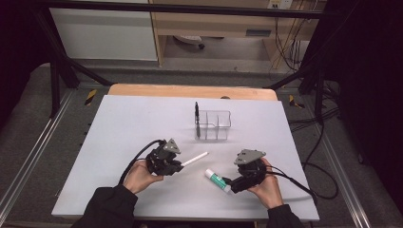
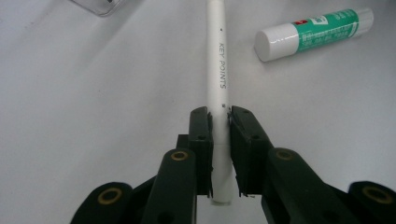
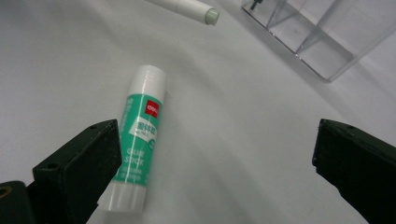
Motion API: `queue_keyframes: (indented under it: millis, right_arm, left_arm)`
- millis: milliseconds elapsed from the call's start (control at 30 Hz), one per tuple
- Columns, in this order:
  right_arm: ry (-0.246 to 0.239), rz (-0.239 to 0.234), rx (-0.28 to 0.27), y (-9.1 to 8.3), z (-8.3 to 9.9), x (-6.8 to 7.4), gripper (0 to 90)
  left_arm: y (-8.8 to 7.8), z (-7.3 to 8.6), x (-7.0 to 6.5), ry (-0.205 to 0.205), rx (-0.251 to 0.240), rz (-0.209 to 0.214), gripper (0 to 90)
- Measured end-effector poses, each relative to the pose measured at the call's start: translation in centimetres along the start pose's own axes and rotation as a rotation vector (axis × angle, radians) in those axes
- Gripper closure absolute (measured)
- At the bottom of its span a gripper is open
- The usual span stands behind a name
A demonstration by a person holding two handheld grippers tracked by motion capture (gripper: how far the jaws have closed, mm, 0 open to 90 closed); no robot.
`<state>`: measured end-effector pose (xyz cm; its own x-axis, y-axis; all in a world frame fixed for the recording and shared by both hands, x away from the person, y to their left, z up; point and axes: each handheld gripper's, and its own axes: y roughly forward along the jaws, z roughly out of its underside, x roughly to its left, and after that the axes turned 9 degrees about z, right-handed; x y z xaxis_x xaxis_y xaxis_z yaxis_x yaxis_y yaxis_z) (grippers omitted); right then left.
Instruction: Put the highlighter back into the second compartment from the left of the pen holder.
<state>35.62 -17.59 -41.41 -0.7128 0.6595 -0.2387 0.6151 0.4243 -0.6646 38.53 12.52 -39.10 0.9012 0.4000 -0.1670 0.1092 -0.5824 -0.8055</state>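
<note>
My left gripper (image 1: pixel 177 166) (image 2: pixel 219 116) is shut on a white pen (image 1: pixel 195 159) (image 2: pixel 217 70) printed "KEY POINTS", which sticks out past the jaws toward the right of the table. A green and white glue stick (image 1: pixel 217 180) (image 2: pixel 314 33) (image 3: pixel 137 135) lies flat on the white tabletop. My right gripper (image 1: pixel 234 186) (image 3: pixel 215 154) hovers just right of it, open, its left jaw overlapping the stick's base in the right gripper view. The pen's tip (image 3: pixel 205 14) shows at the top there.
A clear plastic organiser with compartments (image 1: pixel 213 125) (image 3: pixel 317 37) stands mid-table, a black pen (image 1: pixel 196 115) upright in its left section. The white table top (image 1: pixel 123 133) rests on a wooden board. Black cables trail from both grippers.
</note>
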Motion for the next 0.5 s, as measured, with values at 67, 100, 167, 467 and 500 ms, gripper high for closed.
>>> queue_keyframes:
  millis: [67, 100, 167, 467, 500]
  right_arm:
    - [-0.035, 0.008, -0.001, 0.1, -0.7, 0.5, 2.8]
    - [-0.049, 0.010, -0.003, 0.2, -1.0, 0.8, 2.8]
    - [-0.082, 0.018, -0.009, 0.3, -1.6, 1.2, 3.1]
    - [-0.201, 0.016, -0.023, 0.4, -3.9, 2.8, 5.8]
    - [-0.219, 0.017, -0.023, 0.4, -4.1, 3.0, 6.1]
  left_arm:
    - [-0.2, 0.0, 0.0, -0.002, 0.005, 0.006, 78.2]
    - [-0.3, 0.0, 0.0, -0.001, 0.009, 0.006, 78.2]
    - [-0.4, -0.1, -0.1, 0.003, 0.019, 0.006, 78.2]
    - [-1.1, -1.0, -0.8, 0.032, 0.033, 0.016, 78.2]
    - [-1.2, -1.1, -0.9, 0.035, 0.035, 0.015, 78.2]
